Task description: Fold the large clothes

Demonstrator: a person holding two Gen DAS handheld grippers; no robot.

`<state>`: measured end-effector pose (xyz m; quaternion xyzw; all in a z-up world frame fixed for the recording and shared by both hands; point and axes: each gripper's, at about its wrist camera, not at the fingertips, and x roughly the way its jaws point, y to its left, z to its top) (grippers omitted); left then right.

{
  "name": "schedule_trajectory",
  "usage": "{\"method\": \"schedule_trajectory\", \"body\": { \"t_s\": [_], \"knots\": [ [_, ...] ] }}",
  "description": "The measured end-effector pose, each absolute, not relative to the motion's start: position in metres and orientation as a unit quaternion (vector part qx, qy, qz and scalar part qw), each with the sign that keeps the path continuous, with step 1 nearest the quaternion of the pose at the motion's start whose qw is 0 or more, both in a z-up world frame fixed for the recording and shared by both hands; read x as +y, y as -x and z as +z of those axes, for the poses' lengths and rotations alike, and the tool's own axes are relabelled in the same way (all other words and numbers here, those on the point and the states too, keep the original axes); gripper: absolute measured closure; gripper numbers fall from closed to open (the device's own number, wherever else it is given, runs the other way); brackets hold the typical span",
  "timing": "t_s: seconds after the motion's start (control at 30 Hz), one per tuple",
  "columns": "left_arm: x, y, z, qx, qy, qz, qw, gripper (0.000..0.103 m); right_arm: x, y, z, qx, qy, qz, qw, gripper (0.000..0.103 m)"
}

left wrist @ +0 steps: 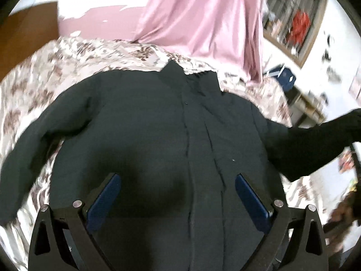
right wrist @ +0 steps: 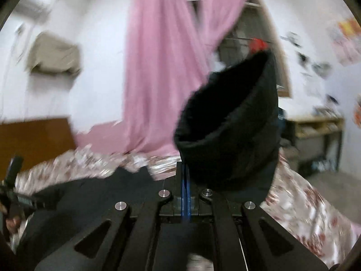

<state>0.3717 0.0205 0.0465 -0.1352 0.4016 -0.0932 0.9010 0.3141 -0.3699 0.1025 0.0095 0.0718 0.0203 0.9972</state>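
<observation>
A large dark jacket (left wrist: 158,117) lies front-up on a floral bedspread (left wrist: 67,67), collar at the far side. My left gripper (left wrist: 178,180) hangs open above its lower front, blue pads spread wide, holding nothing. The jacket's right sleeve (left wrist: 315,133) is lifted off the bed to the right. In the right wrist view my right gripper (right wrist: 186,176) is shut on that sleeve (right wrist: 232,124), whose cuff end stands up above the jaws. The jacket body (right wrist: 94,189) lies below and left of it.
A pink curtain (left wrist: 203,18) hangs behind the bed. A wooden headboard (left wrist: 27,31) is at the far left. A shelf unit (right wrist: 315,135) and a window (left wrist: 293,24) stand to the right. The left gripper shows at the left edge of the right wrist view (right wrist: 13,192).
</observation>
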Motion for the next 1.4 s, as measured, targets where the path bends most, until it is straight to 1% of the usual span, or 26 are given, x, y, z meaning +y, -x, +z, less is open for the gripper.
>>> {"method": "schedule_trajectory", "body": {
  "t_s": [0.1, 0.17, 0.33, 0.43, 0.53, 0.57, 0.6, 0.7, 0.83, 0.9, 0.97, 1.1, 1.2, 1.23, 1.27, 1.3, 1.37, 1.4],
  "knots": [
    [0.052, -0.355, 0.035, 0.394, 0.161, -0.09, 0.9, 0.001, -0.311, -0.321, 0.1, 0.1, 0.034, 0.08, 0.991, 0.101],
    [0.069, -0.348, 0.025, 0.396, 0.178, -0.086, 0.897, 0.001, -0.274, -0.328, 0.087, 0.124, 0.062, 0.112, 0.984, 0.101],
    [0.107, -0.334, -0.001, 0.403, 0.22, -0.076, 0.885, 0.002, -0.194, -0.349, 0.02, 0.206, 0.149, 0.164, 0.953, 0.101],
    [0.118, -0.331, -0.011, 0.406, 0.229, -0.081, 0.881, 0.002, -0.17, -0.348, -0.011, 0.253, 0.17, 0.171, 0.937, 0.101],
    [0.124, -0.332, -0.016, 0.404, 0.236, -0.093, 0.879, 0.002, -0.176, -0.352, -0.028, 0.304, 0.145, 0.207, 0.918, 0.09],
    [0.126, -0.332, -0.017, 0.404, 0.24, -0.099, 0.877, 0.002, -0.183, -0.351, -0.031, 0.32, 0.128, 0.226, 0.911, 0.076],
    [0.125, -0.333, -0.019, 0.403, 0.246, -0.107, 0.875, 0.002, -0.19, -0.347, -0.031, 0.327, 0.113, 0.242, 0.906, 0.06],
    [0.118, -0.338, -0.026, 0.407, 0.265, -0.128, 0.865, 0.002, -0.208, -0.325, -0.023, 0.327, 0.078, 0.271, 0.902, 0.041],
    [0.092, -0.355, -0.034, 0.423, 0.279, -0.152, 0.849, 0.001, -0.238, -0.294, -0.018, 0.295, 0.069, 0.242, 0.922, 0.035],
    [0.075, -0.363, -0.035, 0.427, 0.287, -0.167, 0.841, 0.001, -0.248, -0.301, -0.013, 0.279, 0.061, 0.211, 0.935, 0.029],
    [0.057, -0.373, -0.037, 0.435, 0.295, -0.177, 0.832, 0.001, -0.269, -0.302, -0.011, 0.267, 0.03, 0.172, 0.948, 0.025],
    [0.03, -0.397, -0.045, 0.45, 0.349, -0.167, 0.805, 0.001, -0.321, -0.306, -0.02, 0.279, -0.072, 0.158, 0.944, 0.024],
    [0.017, -0.409, -0.056, 0.464, 0.38, -0.135, 0.789, 0.002, -0.337, -0.312, -0.033, 0.291, -0.106, 0.148, 0.939, 0.024],
    [0.012, -0.412, -0.058, 0.467, 0.382, -0.132, 0.787, 0.005, -0.346, -0.308, -0.036, 0.293, -0.116, 0.145, 0.938, 0.024],
    [0.007, -0.414, -0.059, 0.47, 0.379, -0.125, 0.788, 0.016, -0.347, -0.31, -0.041, 0.294, -0.122, 0.143, 0.937, 0.024],
    [0.002, -0.417, -0.059, 0.476, 0.371, -0.117, 0.789, 0.025, -0.35, -0.31, -0.045, 0.296, -0.13, 0.141, 0.936, 0.024],
    [-0.002, -0.421, -0.059, 0.491, 0.357, -0.099, 0.789, 0.051, -0.346, -0.32, -0.054, 0.302, -0.139, 0.138, 0.933, 0.024],
    [-0.002, -0.423, -0.059, 0.495, 0.353, -0.091, 0.789, 0.058, -0.344, -0.322, -0.055, 0.302, -0.141, 0.138, 0.933, 0.024]
  ]
}}
